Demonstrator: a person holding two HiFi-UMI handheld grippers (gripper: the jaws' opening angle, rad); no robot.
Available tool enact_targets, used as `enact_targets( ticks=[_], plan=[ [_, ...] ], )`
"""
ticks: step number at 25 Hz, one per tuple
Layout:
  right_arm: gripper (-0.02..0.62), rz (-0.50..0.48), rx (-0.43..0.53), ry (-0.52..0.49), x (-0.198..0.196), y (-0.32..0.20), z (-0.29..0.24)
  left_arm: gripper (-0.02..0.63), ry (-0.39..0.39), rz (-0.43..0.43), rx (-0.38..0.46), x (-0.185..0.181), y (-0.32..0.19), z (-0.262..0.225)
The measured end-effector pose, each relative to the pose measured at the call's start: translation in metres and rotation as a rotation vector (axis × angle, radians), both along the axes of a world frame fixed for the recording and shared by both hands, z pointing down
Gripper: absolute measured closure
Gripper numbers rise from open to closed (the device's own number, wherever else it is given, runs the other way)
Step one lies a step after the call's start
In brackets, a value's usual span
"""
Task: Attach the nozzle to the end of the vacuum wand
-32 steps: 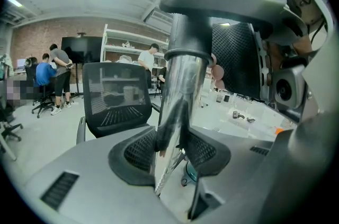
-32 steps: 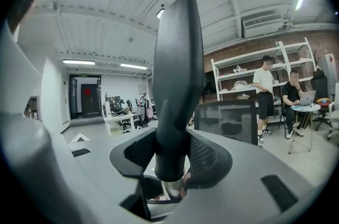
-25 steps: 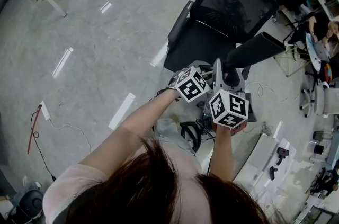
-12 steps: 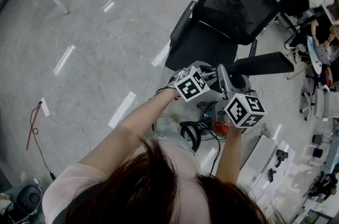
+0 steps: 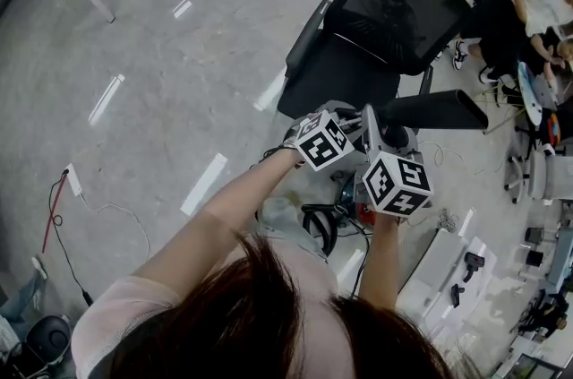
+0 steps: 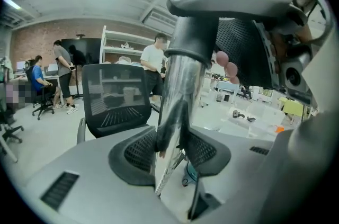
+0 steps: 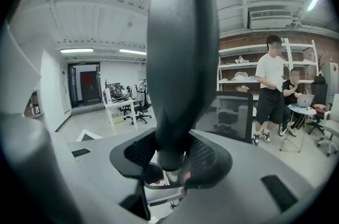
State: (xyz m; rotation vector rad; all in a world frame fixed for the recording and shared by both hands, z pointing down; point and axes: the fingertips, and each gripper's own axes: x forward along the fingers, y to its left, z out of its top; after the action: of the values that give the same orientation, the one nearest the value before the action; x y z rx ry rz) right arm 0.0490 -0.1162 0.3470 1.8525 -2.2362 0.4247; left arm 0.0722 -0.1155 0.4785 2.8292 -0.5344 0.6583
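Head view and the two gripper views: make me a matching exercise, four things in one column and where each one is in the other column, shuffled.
Things:
1. wand
2. nozzle
3. office chair
4. power strip

Places:
A. on the floor, far left in the head view
B. between the jaws of the left gripper
C. between the jaws of the right gripper
D. standing beyond both grippers

Pairs: 1-B; 2-C; 3-D; 4-A

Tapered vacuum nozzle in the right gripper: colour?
Black. The nozzle shows best in right gripper view.
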Motion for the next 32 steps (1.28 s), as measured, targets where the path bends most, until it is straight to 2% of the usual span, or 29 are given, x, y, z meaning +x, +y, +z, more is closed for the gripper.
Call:
enact_targets(
  ticks=[5,12,16,22,28,32],
  plan=[
    [0.408,0.044,-0.023,-0.001,0.001,0.003,0.002,0.443,-0.013,-0.004,0.022,-0.001,0.0,-0.001],
    [0.408,-0.049,-0.165,0.004,-0.004,-0.002,0.006,0.446,-0.044,-0.003,0.036,-0.003,-0.003,0.001],
    [0.408,-0.105,-0.224,-0.011,-0.008,-0.003,0.008,0.446,-0.034,-0.005,0.036,-0.005,-0.004,0.0],
    [0.408,-0.166,-0.159,0.006,-0.009,0.004,0.005,0.445,-0.016,0.027,0.016,-0.003,0.001,-0.001],
    [0.408,-0.365,-0.129,0.001,-0.012,0.023,-0.012,0.445,-0.006,0.061,0.004,-0.007,0.002,-0.001],
    [0.408,-0.45,-0.042,-0.058,-0.01,0.027,-0.041,0.445,-0.003,0.092,-0.002,-0.009,0.005,-0.001]
  ],
)
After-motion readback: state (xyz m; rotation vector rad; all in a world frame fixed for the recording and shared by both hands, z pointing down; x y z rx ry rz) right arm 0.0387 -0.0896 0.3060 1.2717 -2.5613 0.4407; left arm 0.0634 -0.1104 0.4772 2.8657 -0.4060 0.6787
